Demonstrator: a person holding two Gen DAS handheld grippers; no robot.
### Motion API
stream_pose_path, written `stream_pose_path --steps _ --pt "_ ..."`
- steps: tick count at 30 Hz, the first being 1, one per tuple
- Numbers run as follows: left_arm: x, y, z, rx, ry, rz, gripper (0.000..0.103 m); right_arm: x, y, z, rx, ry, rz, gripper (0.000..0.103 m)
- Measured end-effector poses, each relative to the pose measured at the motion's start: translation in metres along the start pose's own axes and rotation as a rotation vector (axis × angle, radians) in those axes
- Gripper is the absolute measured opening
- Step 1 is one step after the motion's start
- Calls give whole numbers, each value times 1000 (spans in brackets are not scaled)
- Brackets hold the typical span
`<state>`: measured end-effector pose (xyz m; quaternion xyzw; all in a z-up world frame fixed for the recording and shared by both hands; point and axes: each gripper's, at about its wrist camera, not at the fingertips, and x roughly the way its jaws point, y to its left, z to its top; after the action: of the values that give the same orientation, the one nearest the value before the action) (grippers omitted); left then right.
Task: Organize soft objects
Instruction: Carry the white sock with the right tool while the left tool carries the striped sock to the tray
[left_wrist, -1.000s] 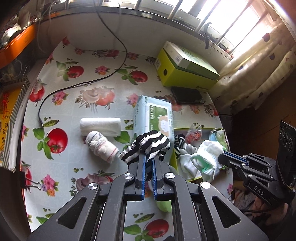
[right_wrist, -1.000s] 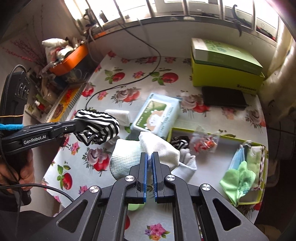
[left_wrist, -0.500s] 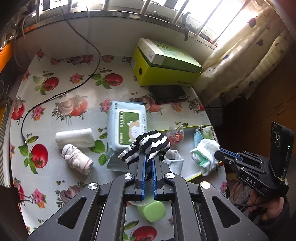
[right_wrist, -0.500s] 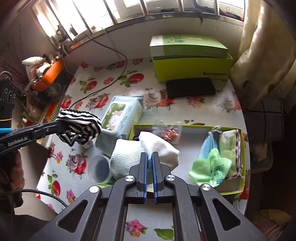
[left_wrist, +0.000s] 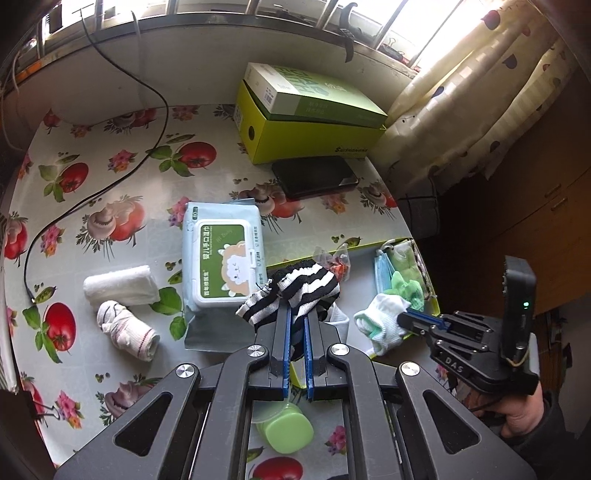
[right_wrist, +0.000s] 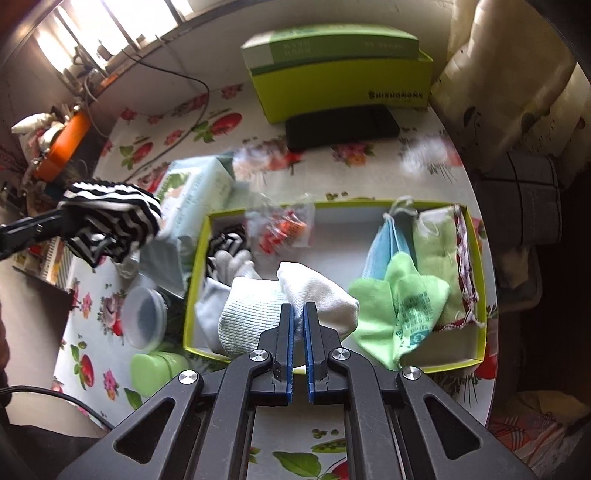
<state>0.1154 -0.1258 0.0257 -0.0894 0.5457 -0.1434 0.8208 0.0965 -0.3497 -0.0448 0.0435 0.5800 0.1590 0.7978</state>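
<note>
My left gripper (left_wrist: 294, 314) is shut on a black-and-white striped sock (left_wrist: 295, 286), held above the left end of the open green tray (right_wrist: 476, 236). It also shows at the left of the right wrist view (right_wrist: 110, 218). My right gripper (right_wrist: 299, 310) is shut on a white and pale green sock (right_wrist: 288, 310), held over the tray's middle; it shows in the left wrist view too (left_wrist: 384, 321). The tray holds a striped sock (right_wrist: 225, 240), a blue mask (right_wrist: 384, 243) and green cloths (right_wrist: 410, 299).
A rolled white towel (left_wrist: 118, 284) and a rolled sock (left_wrist: 125, 328) lie on the fruit-print tablecloth at left. A wet-wipes pack (left_wrist: 221, 254), a green box (left_wrist: 310, 118), a black case (left_wrist: 314, 177), a cable (left_wrist: 110, 184) and a green lidded jar (left_wrist: 288, 428) stand around.
Both grippers have moved right with their socks, over the tray. The right gripper's sock now hangs over the tray's middle, closer to the green cloths.
</note>
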Motion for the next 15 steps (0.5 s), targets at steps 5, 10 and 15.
stream_pose_path --steps 5,10,15 --pt "8 -8 6 17 13 -6 6 15 -11 -3 28 20 -7 5" --pt "18 -17 11 31 29 -12 6 34 -13 -8 30 70 2 5" --pt "31 -26 15 48 52 -19 6 45 -21 -13 69 101 43 8"
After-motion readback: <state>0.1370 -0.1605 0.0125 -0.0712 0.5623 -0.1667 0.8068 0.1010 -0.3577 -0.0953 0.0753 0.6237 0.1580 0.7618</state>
